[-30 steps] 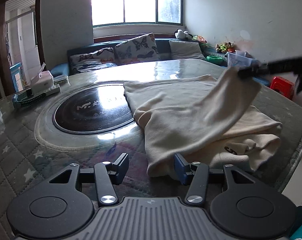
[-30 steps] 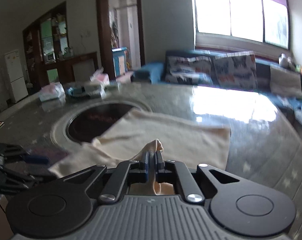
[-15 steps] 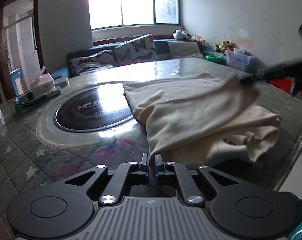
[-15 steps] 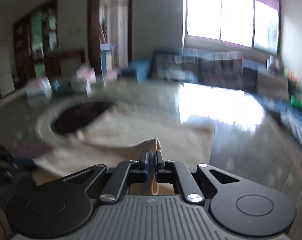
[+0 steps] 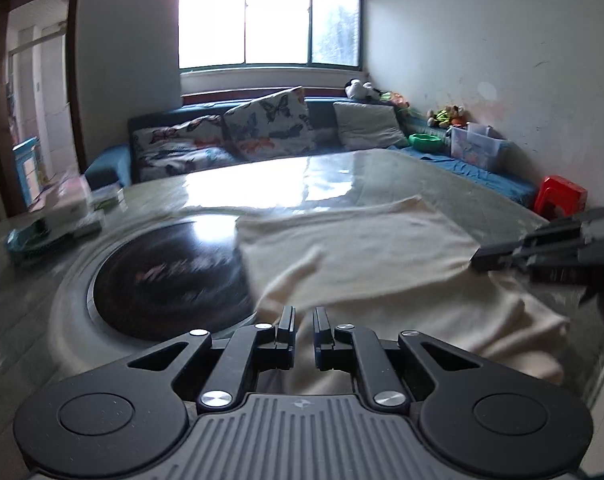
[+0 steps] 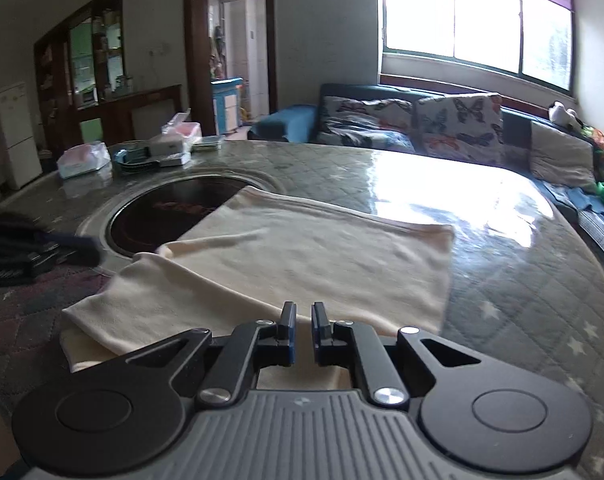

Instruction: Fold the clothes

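**Cream garment lies folded on the tabletop, both grippers slightly parted above it**

At the far left of the tabletop (image 6: pixel 501 280) sit a tissue pack (image 6: pixel 82 158) and a white box (image 6: pixel 176 140). Next comes the dark round inset plate (image 5: pixel 170 280), whose right edge is covered by the cream garment (image 5: pixel 361 264). The garment lies spread flat, its upper layer folded over a lower one that shows along the near edge.

The left gripper (image 5: pixel 303 326) hovers over the garment's near edge, its fingers a narrow gap apart and holding nothing. The right gripper (image 6: pixel 303 322) is likewise over the garment's near side, its fingers narrowly spread with no cloth between them. In the left wrist view the right gripper (image 5: pixel 541 254) appears at the right, blurred, just above the garment. Behind the tabletop runs a blue sofa (image 6: pixel 381 120) with butterfly cushions (image 5: pixel 270 124).
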